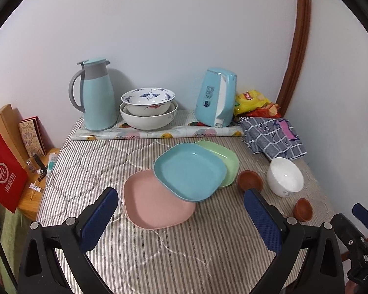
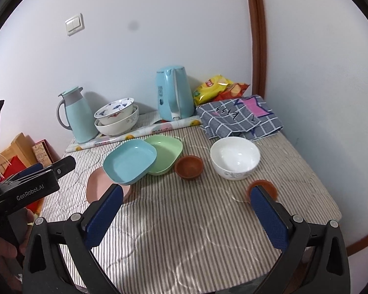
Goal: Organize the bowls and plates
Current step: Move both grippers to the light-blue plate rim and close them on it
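A blue square plate (image 1: 190, 171) lies tilted across a pink plate (image 1: 154, 205) and a green plate (image 1: 224, 158) mid-table; they also show in the right wrist view: blue plate (image 2: 130, 161), pink plate (image 2: 98, 186), green plate (image 2: 165, 153). A white bowl (image 1: 285, 176) (image 2: 235, 158) stands right of them, with two small brown bowls (image 1: 249, 180) (image 1: 303, 209) (image 2: 189, 166) (image 2: 265, 187) nearby. Two stacked patterned bowls (image 1: 148, 109) (image 2: 116, 117) sit at the back. My left gripper (image 1: 181, 208) is open and empty, just in front of the pink plate. My right gripper (image 2: 186, 203) is open and empty.
A blue thermos jug (image 1: 95, 95), a blue kettle (image 1: 216, 98), snack bags (image 1: 252, 100) and a checked cloth (image 1: 272, 137) stand along the back and right. A rolled sheet (image 1: 157, 132) lies in front of them. A red bag (image 1: 5, 174) sits on a side stand left.
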